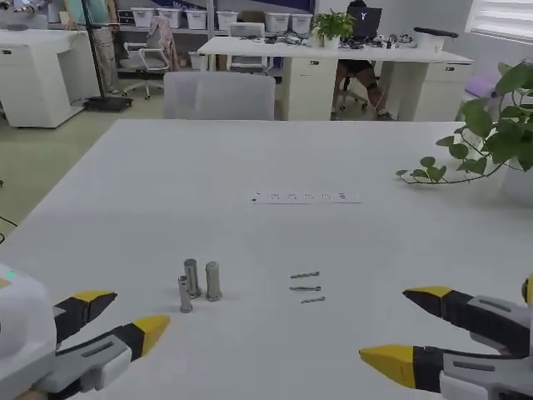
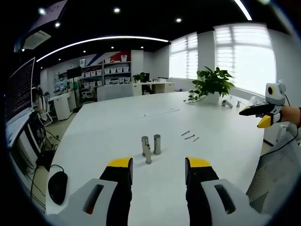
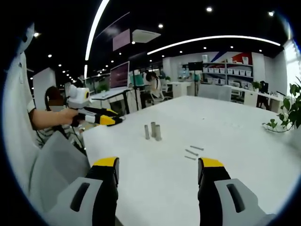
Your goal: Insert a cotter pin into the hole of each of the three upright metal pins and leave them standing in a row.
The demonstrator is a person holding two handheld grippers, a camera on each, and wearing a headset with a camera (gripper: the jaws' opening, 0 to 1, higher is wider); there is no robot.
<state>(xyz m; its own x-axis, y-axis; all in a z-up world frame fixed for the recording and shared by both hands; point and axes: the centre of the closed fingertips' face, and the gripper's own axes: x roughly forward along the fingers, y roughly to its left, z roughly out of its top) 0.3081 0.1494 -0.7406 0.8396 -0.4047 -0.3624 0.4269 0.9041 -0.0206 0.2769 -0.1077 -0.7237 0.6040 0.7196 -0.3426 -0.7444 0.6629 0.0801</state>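
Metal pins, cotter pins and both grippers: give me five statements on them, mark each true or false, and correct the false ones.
1. The three metal pins stand upright, close together. True.
2. The cotter pins sit in the pins' holes. False: they lie loose on the table, apart from the metal pins.
3. The left gripper is shut on a cotter pin. False: it is open and holds nothing.
4. The right gripper is open and empty. True.
5. A potted plant stands on the table. True.
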